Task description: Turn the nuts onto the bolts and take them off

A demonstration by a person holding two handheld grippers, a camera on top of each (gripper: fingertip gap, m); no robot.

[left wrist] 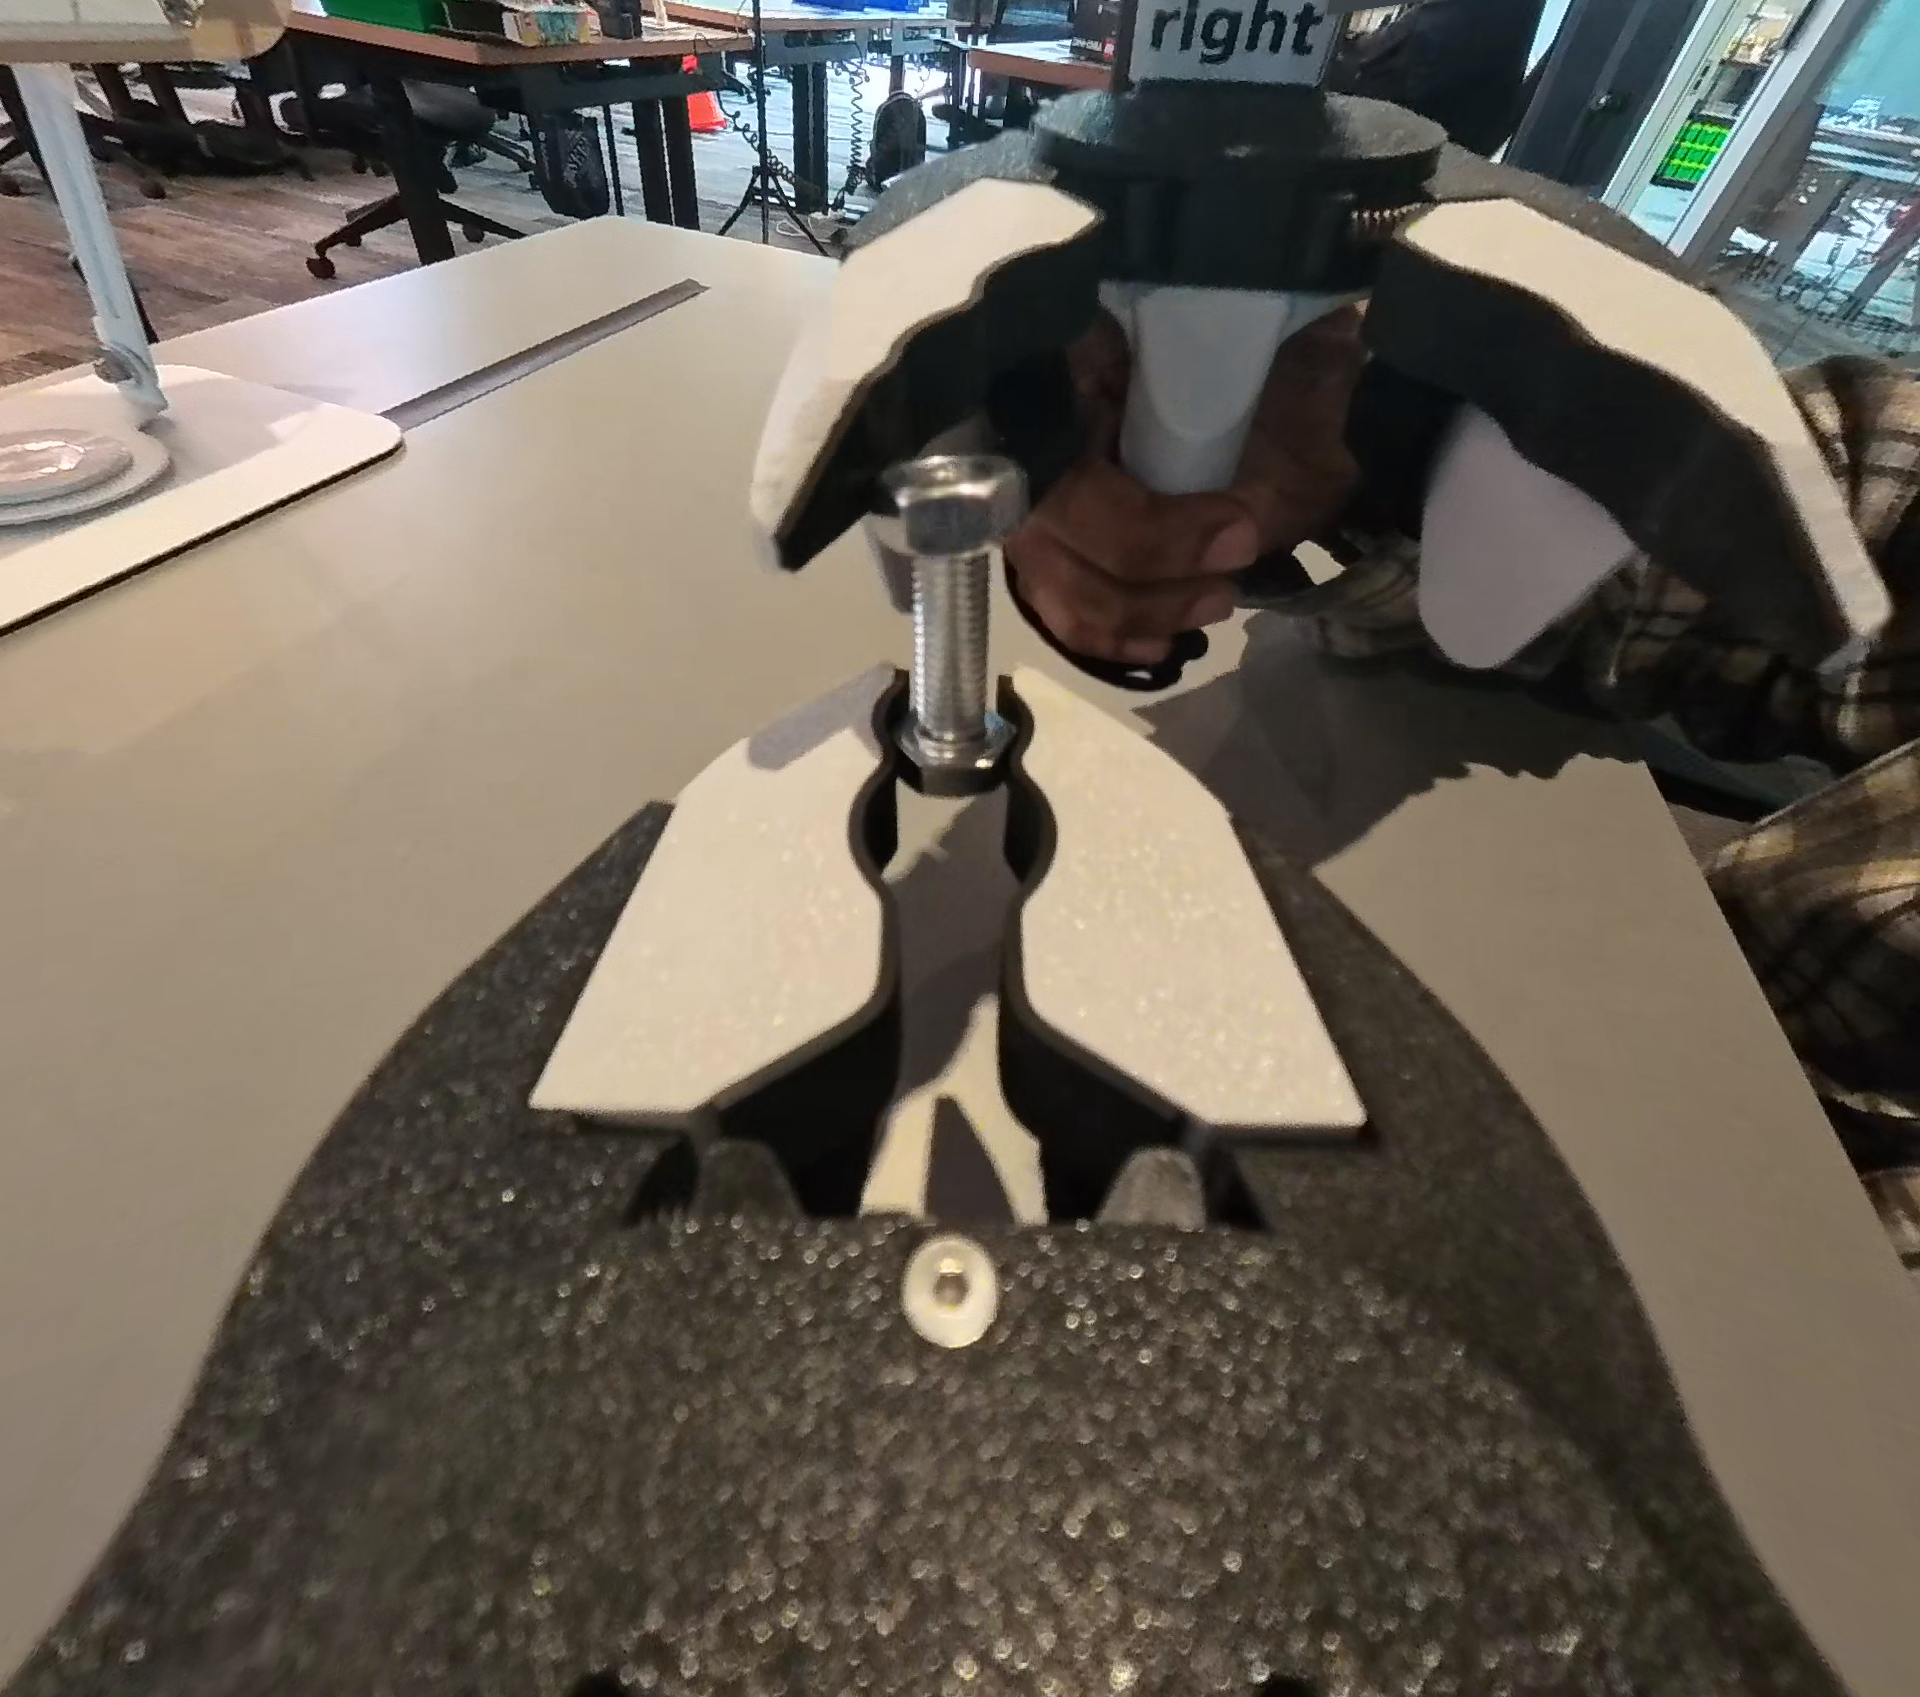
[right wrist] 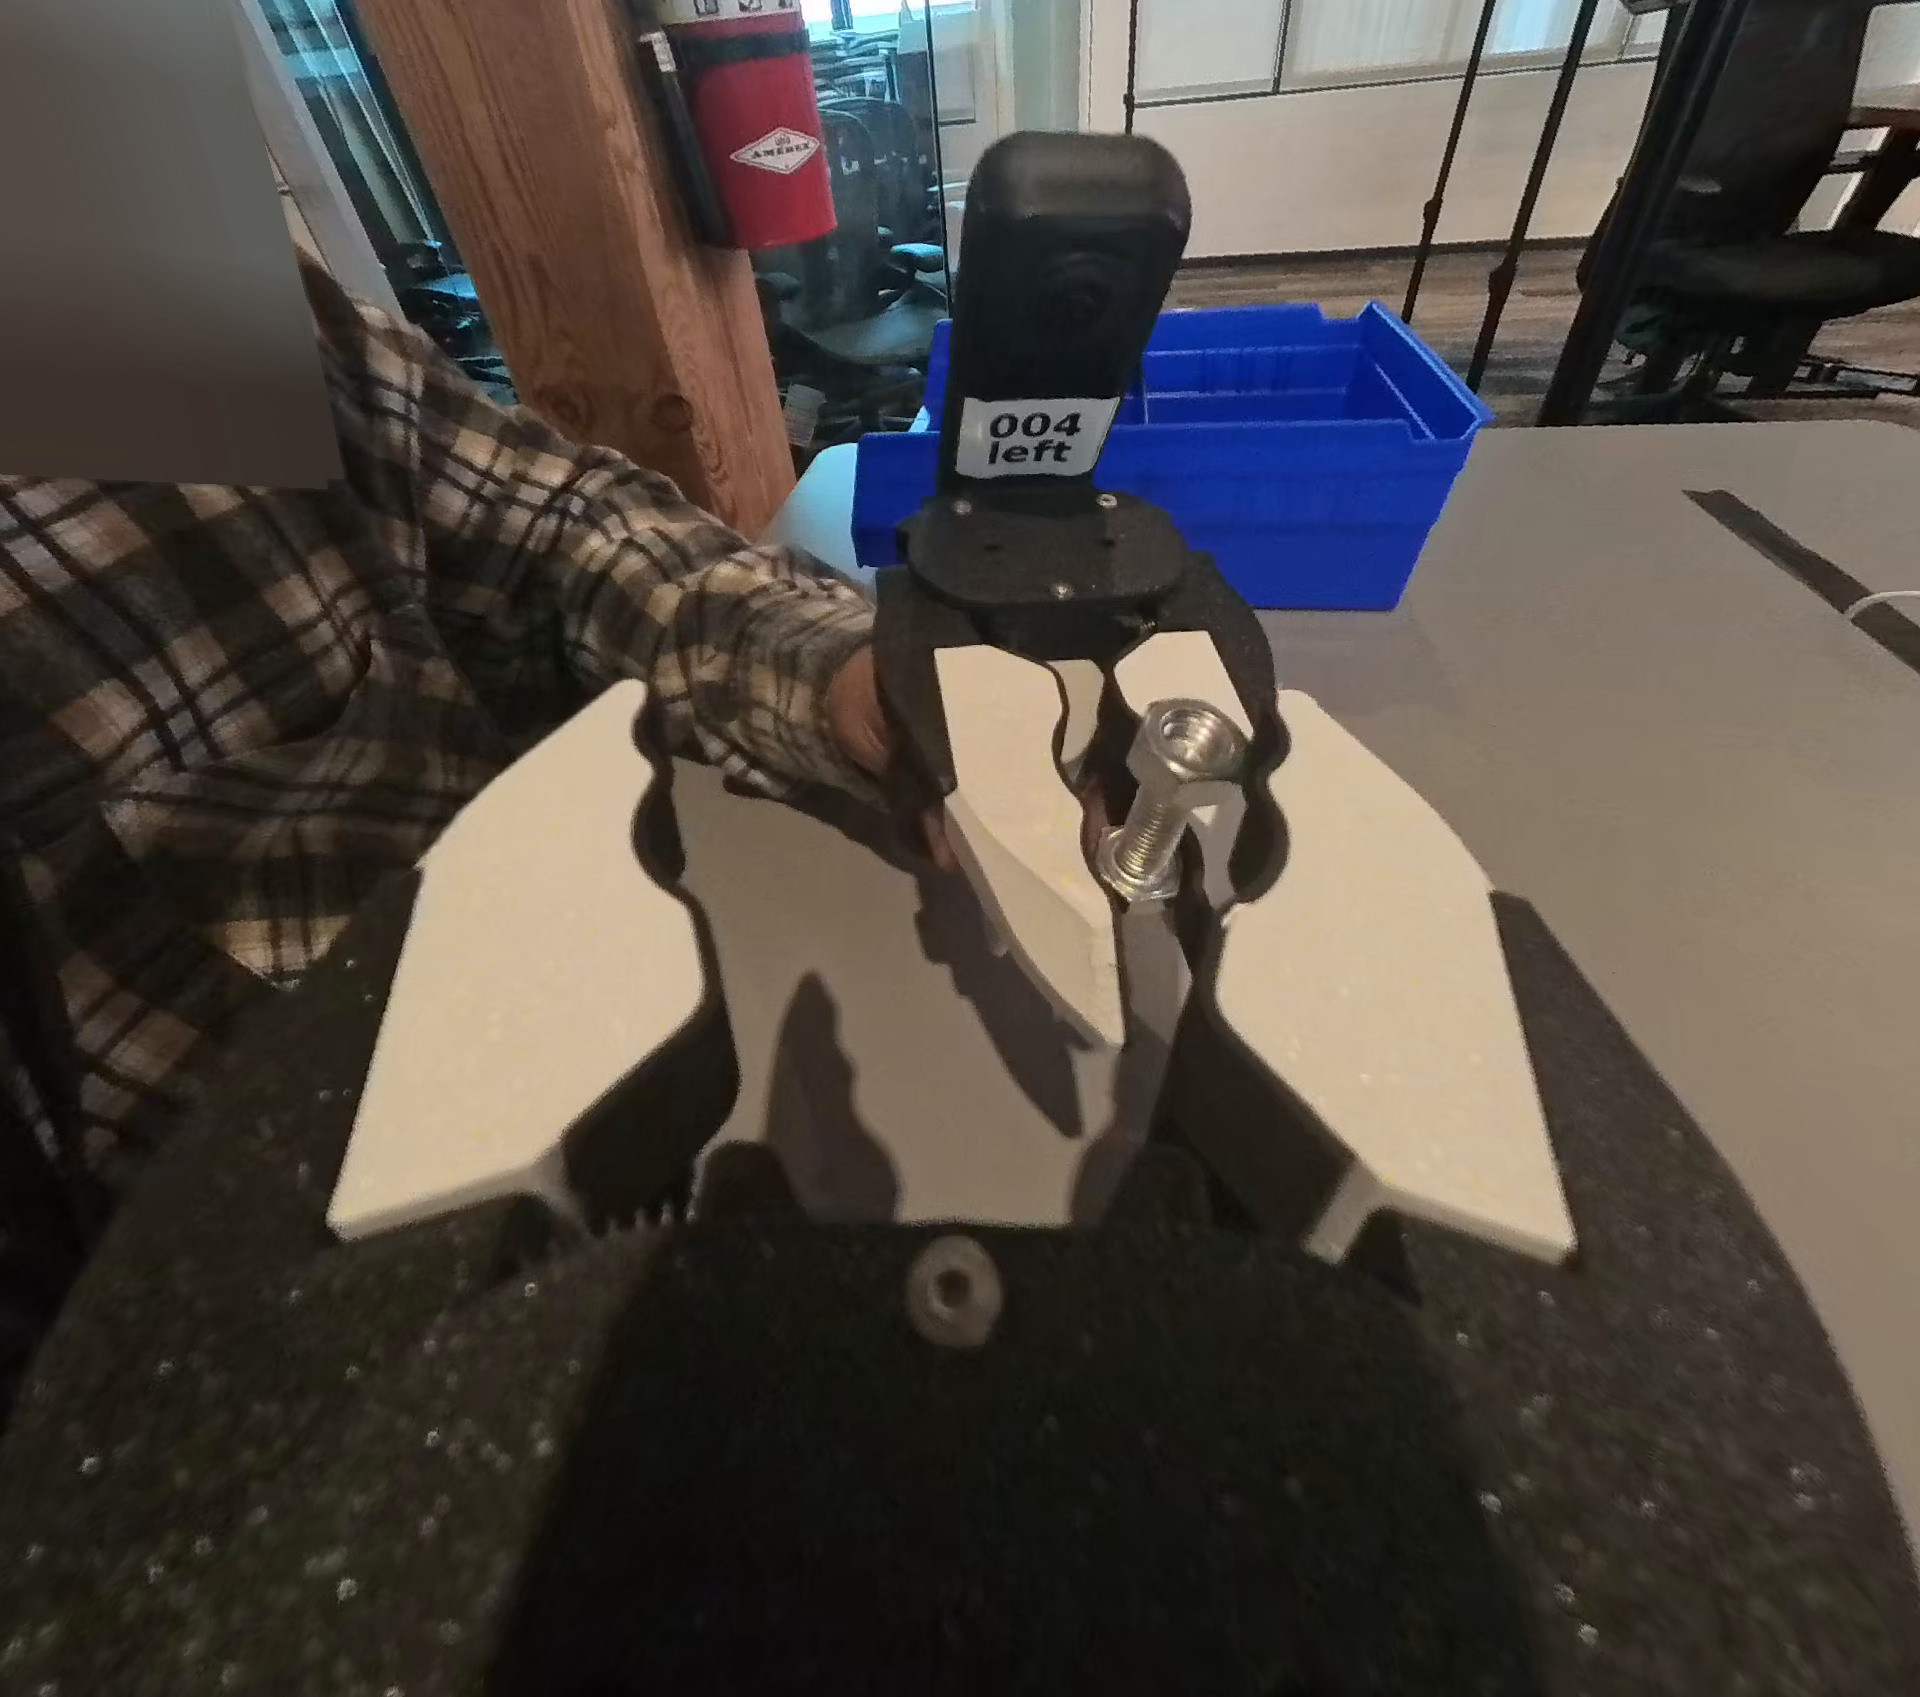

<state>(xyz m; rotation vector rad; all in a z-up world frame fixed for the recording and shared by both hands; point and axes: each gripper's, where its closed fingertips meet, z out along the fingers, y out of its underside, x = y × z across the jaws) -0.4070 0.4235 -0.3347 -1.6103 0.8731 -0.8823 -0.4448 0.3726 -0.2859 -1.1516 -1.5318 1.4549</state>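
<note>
A silver bolt [left wrist: 951, 639] stands upright over the grey table [left wrist: 312, 868], hex head [left wrist: 961, 504] on top. My left gripper [left wrist: 945, 697] is shut on the nut [left wrist: 948, 756] at the bolt's lower end. The right gripper [left wrist: 1299, 577] faces me, held by a hand, jaws wide open. One of its fingers [left wrist: 831, 421] is right beside the bolt head. In the right wrist view the bolt [right wrist: 1148, 816] leans at the inner edge of my right-hand finger [right wrist: 1382, 920]. My right gripper [right wrist: 961, 712] is open and holds nothing. The left gripper [right wrist: 1143, 863] grips the nut [right wrist: 1138, 873].
A blue bin [right wrist: 1299, 525] stands on the table behind the left gripper. A white lamp base [left wrist: 156, 463] sits at the table's far left. A dark slot [left wrist: 551, 348] runs across the tabletop. A plaid sleeve [right wrist: 468, 608] reaches in from the left. The left gripper's tips are roughly 7 cm from the right gripper's.
</note>
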